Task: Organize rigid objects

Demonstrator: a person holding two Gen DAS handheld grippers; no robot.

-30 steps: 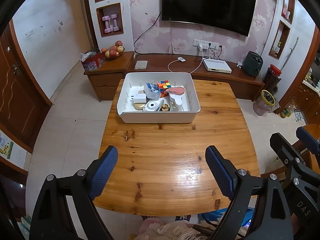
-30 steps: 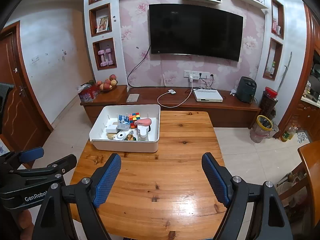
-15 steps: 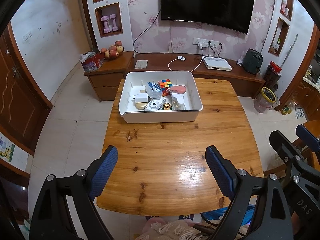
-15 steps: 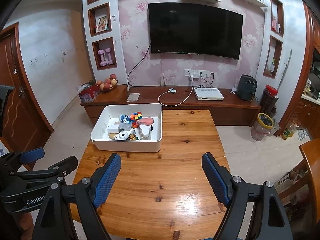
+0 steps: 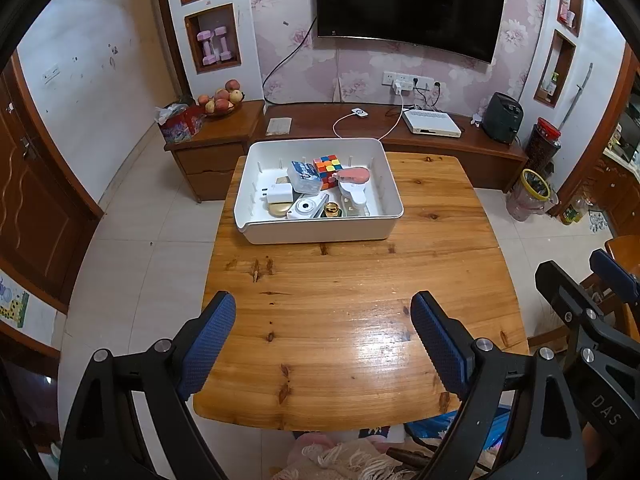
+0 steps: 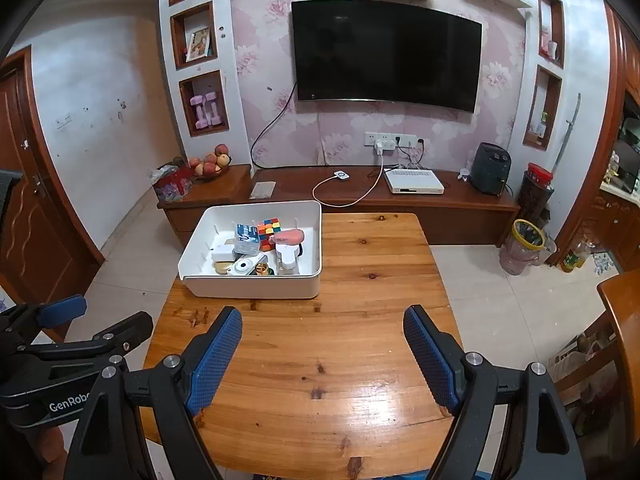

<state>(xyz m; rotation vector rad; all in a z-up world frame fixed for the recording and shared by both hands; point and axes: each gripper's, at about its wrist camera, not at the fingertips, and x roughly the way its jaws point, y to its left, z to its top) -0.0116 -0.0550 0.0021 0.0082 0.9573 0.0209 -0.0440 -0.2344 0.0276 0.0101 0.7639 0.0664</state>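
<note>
A white bin (image 5: 320, 232) stands at the far left part of the wooden table (image 5: 360, 320); it also shows in the right wrist view (image 6: 256, 286). It holds several small objects: a colour cube (image 5: 327, 166), a pink-topped item (image 5: 354, 176), a white charger (image 5: 279, 193), a white toy camera (image 5: 306, 208) and a gold-capped bottle (image 5: 332, 210). My left gripper (image 5: 323, 340) is open and empty over the table's near edge. My right gripper (image 6: 322, 354) is open and empty, to the right of the left one.
A low wooden TV cabinet (image 6: 400, 196) runs behind the table, with a white set-top box (image 6: 414, 182), a fruit bowl (image 6: 208, 166) and a black speaker (image 6: 490, 168). A bin with a yellow rim (image 6: 524, 246) stands on the floor at right. A wooden chair (image 6: 620, 320) is at far right.
Both grippers have drawn back and risen a little from the table, so the bin looks farther away. Both stay open and empty.
</note>
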